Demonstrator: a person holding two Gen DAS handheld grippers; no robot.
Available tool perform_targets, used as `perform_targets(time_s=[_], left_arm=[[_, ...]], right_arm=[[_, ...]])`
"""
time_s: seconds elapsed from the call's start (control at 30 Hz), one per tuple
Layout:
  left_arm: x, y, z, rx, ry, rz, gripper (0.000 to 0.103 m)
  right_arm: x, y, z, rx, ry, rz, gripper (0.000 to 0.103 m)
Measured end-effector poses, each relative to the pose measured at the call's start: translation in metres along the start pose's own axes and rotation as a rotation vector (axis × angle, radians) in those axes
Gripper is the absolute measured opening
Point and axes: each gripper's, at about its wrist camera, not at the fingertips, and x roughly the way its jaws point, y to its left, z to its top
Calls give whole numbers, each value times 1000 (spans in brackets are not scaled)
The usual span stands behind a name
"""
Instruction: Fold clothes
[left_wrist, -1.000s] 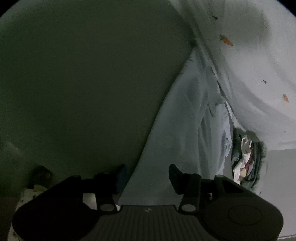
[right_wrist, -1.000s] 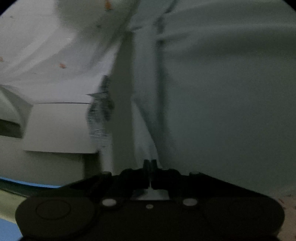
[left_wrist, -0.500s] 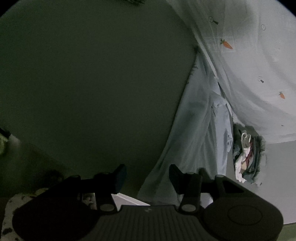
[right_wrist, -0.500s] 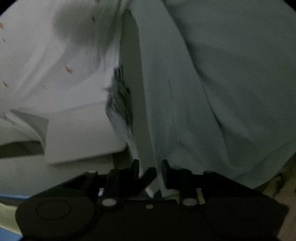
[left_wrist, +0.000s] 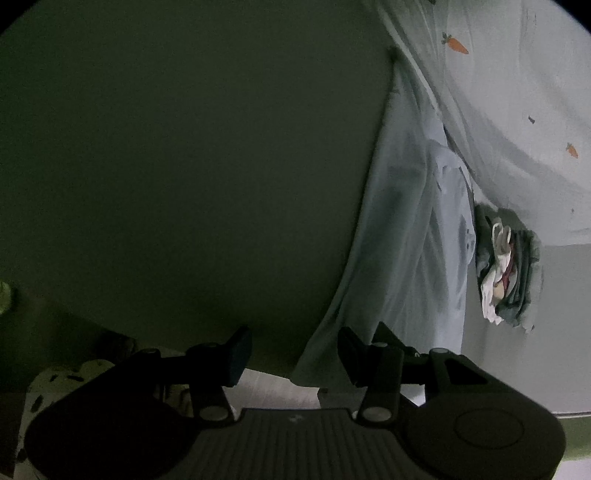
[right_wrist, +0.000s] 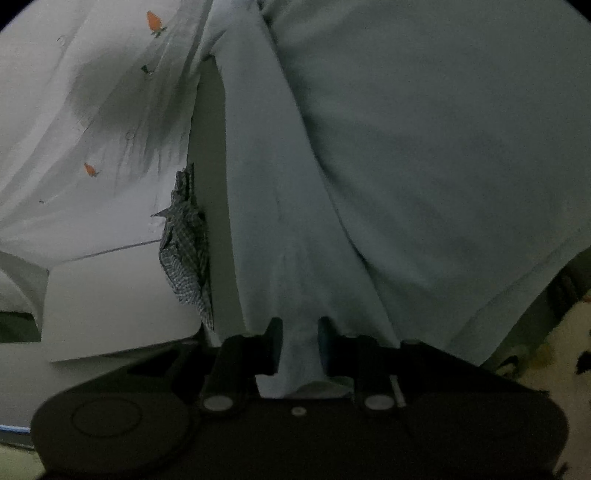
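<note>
Left wrist view: a dark garment (left_wrist: 192, 162) fills most of the frame, its edge running down beside a pale blue garment (left_wrist: 402, 258). The left tool (left_wrist: 293, 352) is held half-wide, nothing pressed between its pads. A carrot-print sheet (left_wrist: 517, 92) and a crumpled pile of clothes (left_wrist: 509, 269) are seen to the right.

Right wrist view: the right tool (right_wrist: 297, 341) is pointed downward, its jaws closing, with a fold of the pale blue garment (right_wrist: 424, 155) between them. A checked cloth (right_wrist: 186, 254) lies at the left.
</note>
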Motion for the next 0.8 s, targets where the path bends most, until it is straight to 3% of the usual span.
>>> perform_targets(time_s=[0.4,0.57,0.7,0.8], left_arm=[[22,-8,1,47,108,9,51],[26,-1,3,21,121,-6,51],[29,5,4,-13,128,-26,52],[29,6,5,-10,134,-24,52]], right_arm=[[12,-11,-5,113,35,56,25],[11,-5,-5,49,41,24,22],[11,2,-6,-22,35,-17,12],[5,7,-5,-74,13,-31,11]])
